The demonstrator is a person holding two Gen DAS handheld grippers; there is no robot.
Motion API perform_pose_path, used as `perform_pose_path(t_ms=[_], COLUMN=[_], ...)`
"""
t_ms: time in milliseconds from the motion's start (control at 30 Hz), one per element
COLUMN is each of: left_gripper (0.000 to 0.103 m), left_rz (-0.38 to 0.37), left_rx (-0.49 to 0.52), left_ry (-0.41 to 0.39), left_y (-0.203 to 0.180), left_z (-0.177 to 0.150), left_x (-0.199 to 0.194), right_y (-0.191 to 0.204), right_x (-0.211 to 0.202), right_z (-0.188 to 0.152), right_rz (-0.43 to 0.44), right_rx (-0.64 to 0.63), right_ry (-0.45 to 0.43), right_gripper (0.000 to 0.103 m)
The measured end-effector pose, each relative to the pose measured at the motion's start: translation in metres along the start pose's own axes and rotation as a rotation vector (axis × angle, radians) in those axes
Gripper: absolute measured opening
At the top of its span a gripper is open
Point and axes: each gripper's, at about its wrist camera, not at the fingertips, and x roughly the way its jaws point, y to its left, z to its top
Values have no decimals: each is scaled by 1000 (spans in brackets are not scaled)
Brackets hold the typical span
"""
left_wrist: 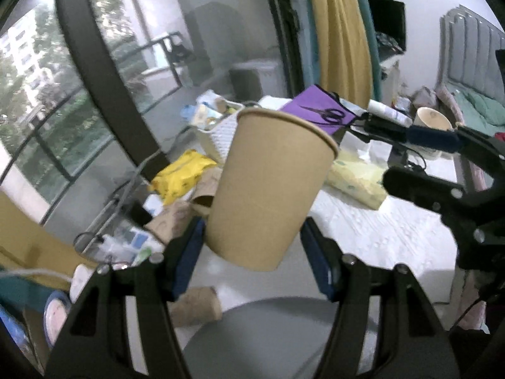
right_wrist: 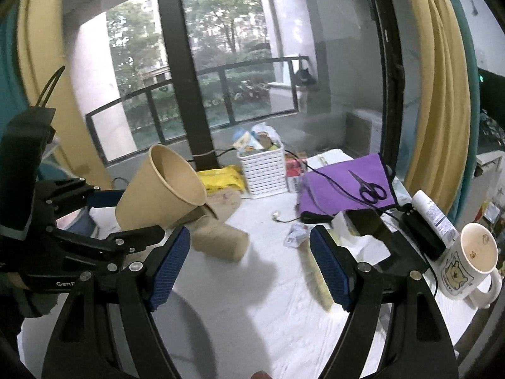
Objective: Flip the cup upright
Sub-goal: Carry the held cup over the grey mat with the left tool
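Note:
A brown paper cup (left_wrist: 271, 186) sits between the fingers of my left gripper (left_wrist: 252, 240), which is shut on its lower part. The cup is held in the air above the white table, mouth up and tilted to the right. The right wrist view shows the same cup (right_wrist: 164, 189) at the left, held by the left gripper (right_wrist: 104, 214), its mouth tilted toward the camera. My right gripper (right_wrist: 249, 262) is open and empty above the white table (right_wrist: 271, 300). The right gripper also shows at the right of the left wrist view (left_wrist: 419, 158).
Other brown paper cups (right_wrist: 221, 240) lie on their sides on the table. A white basket (right_wrist: 265, 170), yellow packet (right_wrist: 224, 180), purple cloth with scissors (right_wrist: 372, 189), phone, bottle and a bear mug (right_wrist: 470, 262) crowd the far and right side. A window is behind.

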Motion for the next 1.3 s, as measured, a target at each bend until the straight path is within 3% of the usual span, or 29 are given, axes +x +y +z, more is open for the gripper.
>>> perform_pose_path(t_ms=[233,767,1033,1300], left_gripper=[64,64,64,64], left_rz=[21,37,8,-12], left_rx=[-97,-501,-634,-637], left_ry=[-76,-231,-332,-409], left_y=[1,2,-12,-15], left_z=[-58,-229,-279,-291], left_x=[-42,-117,-142,-152], right_y=[24,120,172,195], right_x=[-30,-81,-81,-71], right_z=[-16,-82,-103,-112], right_rz=[78,381,560,631], right_rx=[-15,-102,-146,-172], right_ry=[-13,55,137,193], right_gripper=[81,81,81,81])
